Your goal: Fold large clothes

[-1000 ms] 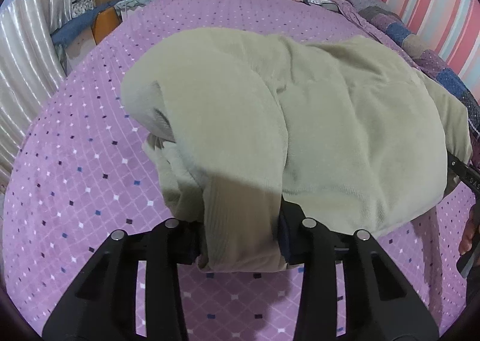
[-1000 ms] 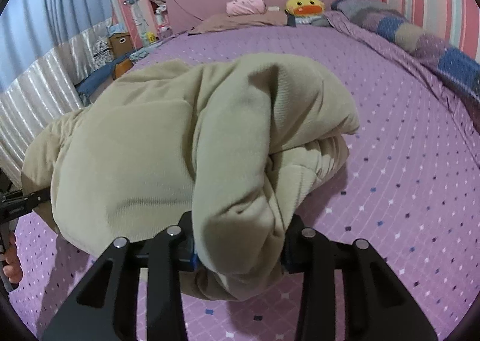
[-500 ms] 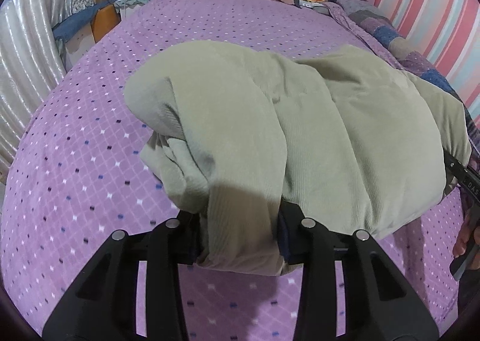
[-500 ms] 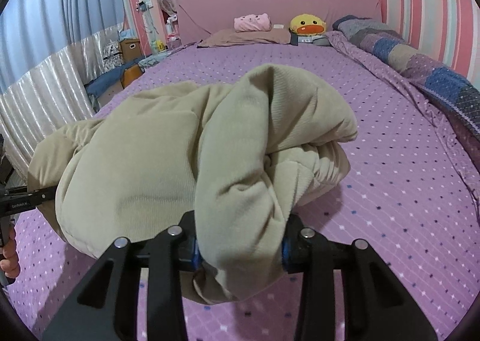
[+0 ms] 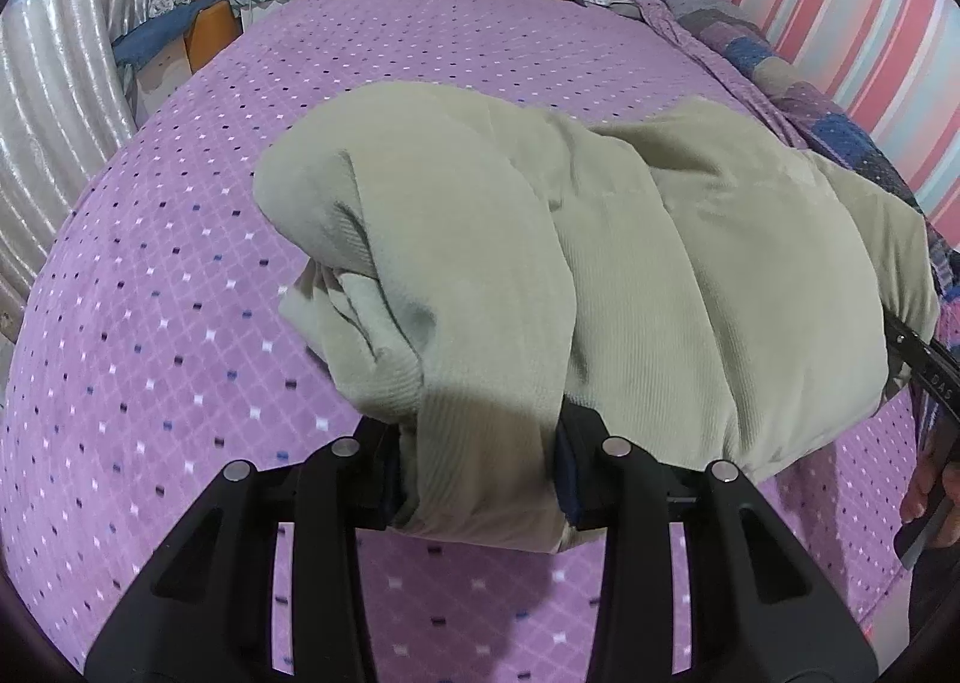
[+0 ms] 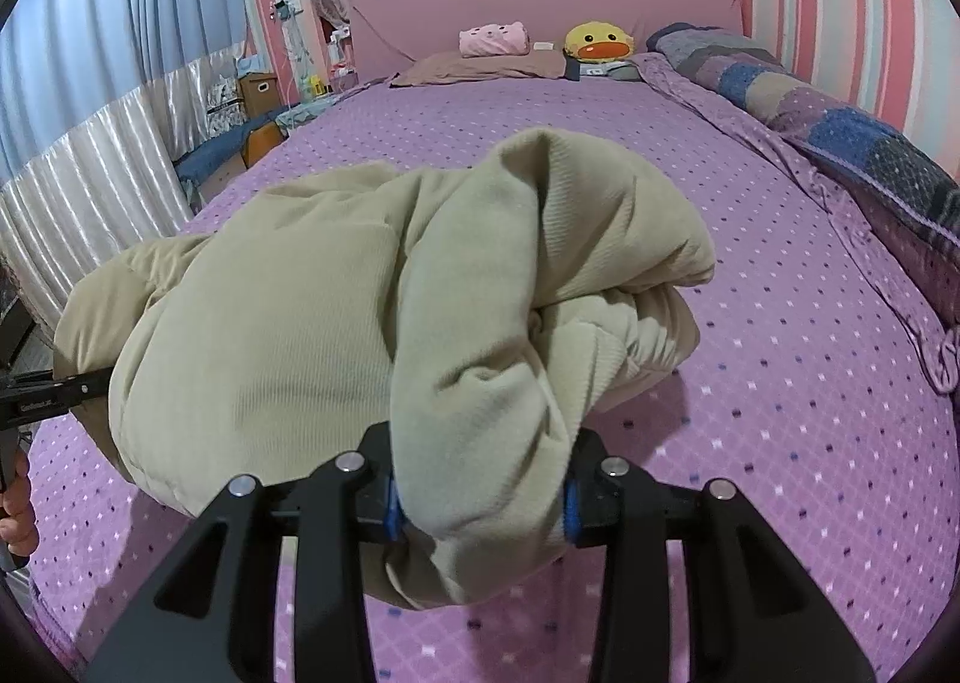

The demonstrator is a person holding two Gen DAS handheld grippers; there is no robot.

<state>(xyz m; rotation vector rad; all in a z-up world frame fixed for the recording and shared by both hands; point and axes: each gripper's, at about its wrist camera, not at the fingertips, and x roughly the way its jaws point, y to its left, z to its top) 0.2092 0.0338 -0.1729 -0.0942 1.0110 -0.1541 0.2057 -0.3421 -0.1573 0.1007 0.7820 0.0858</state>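
- Step in hand: 1 bulky beige garment (image 5: pixel 630 275), already doubled into a thick bundle, hangs between 2 claws above the bed (image 5: pixel 150 323); only its lower folds seem to touch the sheet; judged a carry between folds.
- Left claw (image 5: pixel 480 479): clamped on a thick ribbed wad at the garment's left end; cloth fills the gap between the jaws.
- Right claw (image 6: pixel 480 497): likewise gripping a bunched wad at the right end; blue pads show at both sides of the cloth.
- Each claw shows at the edge of the other's view, with a bit of a hand (image 6: pixel 18 509) below it.
- Next move, as I judge it: lower the bundle flat on the bed, keep both ends level so the layers do not slip, then release and smooth or fold again.
- Count: 1 garment; 2 claws; 1 bed; at the headboard 1 yellow duck toy (image 6: pixel 599 42), 1 pink plush (image 6: pixel 493 39); 1 patchwork quilt (image 6: pixel 840 125) along the wall.
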